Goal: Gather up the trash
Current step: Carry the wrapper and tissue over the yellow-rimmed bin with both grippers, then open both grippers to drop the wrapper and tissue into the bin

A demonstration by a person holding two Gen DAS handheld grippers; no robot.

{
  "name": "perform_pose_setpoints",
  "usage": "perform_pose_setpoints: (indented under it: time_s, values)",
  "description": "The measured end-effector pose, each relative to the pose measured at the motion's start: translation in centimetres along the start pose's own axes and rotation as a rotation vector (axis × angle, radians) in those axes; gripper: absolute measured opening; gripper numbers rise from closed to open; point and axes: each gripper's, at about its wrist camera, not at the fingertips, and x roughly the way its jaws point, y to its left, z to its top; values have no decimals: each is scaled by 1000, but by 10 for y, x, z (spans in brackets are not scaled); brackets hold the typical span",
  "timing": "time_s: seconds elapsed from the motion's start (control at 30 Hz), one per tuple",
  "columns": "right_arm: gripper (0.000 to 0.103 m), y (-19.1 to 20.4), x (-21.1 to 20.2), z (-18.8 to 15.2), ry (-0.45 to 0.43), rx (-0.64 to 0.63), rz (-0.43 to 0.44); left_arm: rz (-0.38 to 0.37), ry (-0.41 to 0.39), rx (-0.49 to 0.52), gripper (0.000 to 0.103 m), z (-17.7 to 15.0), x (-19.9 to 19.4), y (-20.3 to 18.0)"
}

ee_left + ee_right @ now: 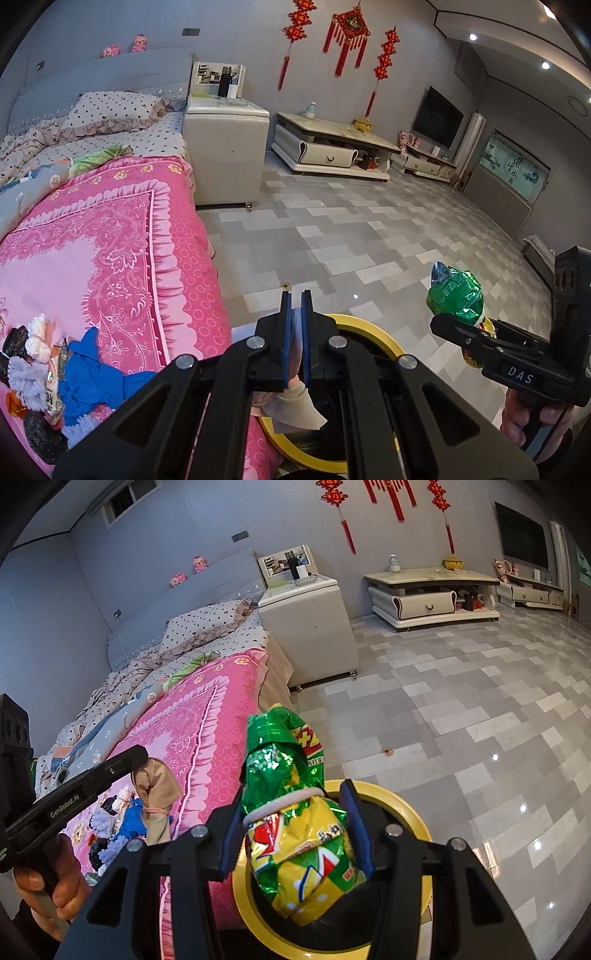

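Observation:
My left gripper [296, 299] is shut on a beige crumpled tissue [291, 406] and holds it over the yellow-rimmed bin [384, 336]. The tissue also shows in the right wrist view [157, 779], under the left gripper. My right gripper [291, 812] is shut on a green and yellow snack bag [295, 812] tied with a white band, above the same bin [406, 812]. The bag also shows in the left wrist view [456, 295]. A pile of trash, blue cloth and fluffy bits [55, 373], lies on the pink bedspread [110, 240].
The bed is on the left, with a white nightstand [225, 147] beyond it. A low TV cabinet [332, 147] stands along the far wall. Grey tiled floor [369, 229] spreads to the right of the bin.

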Motion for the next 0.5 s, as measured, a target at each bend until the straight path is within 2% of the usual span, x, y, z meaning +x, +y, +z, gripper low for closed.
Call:
perform_pose_setpoints:
  time_s: [0.27, 0.5]
  values:
    - [46, -26, 23, -24, 66, 47, -35, -17, 86, 4, 4, -19, 49, -12]
    - [46, -41, 36, -38, 96, 60, -85, -34, 131, 5, 4, -27, 69, -20]
